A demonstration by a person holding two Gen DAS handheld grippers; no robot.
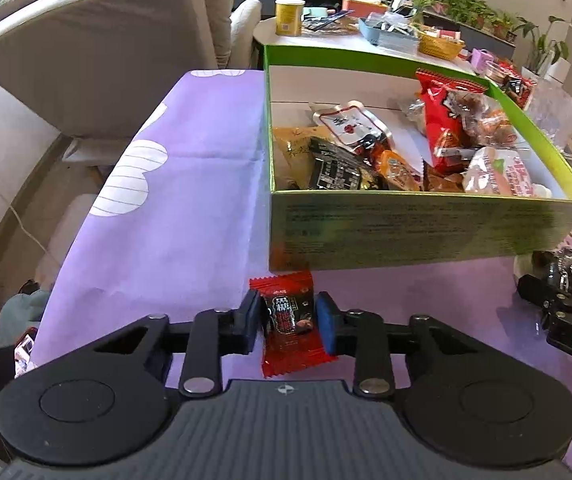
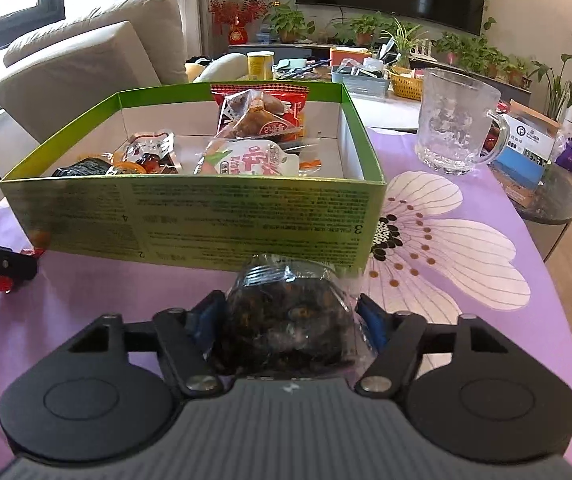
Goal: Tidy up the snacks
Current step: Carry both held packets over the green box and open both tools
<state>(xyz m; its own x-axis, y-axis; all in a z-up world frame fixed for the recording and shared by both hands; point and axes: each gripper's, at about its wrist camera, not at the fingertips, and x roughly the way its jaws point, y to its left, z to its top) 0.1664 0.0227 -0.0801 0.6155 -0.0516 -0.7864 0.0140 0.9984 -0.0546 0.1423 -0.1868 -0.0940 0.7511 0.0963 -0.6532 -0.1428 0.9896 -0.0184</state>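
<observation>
left wrist view: the left gripper (image 1: 288, 322) pointed down at the purple tablecloth (image 1: 190, 184), its blue pads (image 1: 327, 326) pinched against both sides of a small red snack packet (image 1: 289, 322). the packet lay flat on the cloth, its long axis running away from the camera, toward the near wall of the green box (image 1: 425, 236), which stood just beyond the packet's far end. the box already held a heap of wrapped snacks (image 1: 405, 148). at the right edge the right gripper (image 1: 565, 300) showed with a dark bag.

right wrist view: the right gripper (image 2: 290, 316) had its fingers clamped on a clear bag of dark snacks (image 2: 286, 316), a bulky bundle filling the gap between them and sitting low on the cloth. the box wall (image 2: 206, 216) rose straight ahead, close behind the bag. a glass mug (image 2: 455, 124) stood off to the right, well apart.

both loads lay directly before the box, so the next move likely calls for a lift over the near wall; neither hand looked clearly nearer.
</observation>
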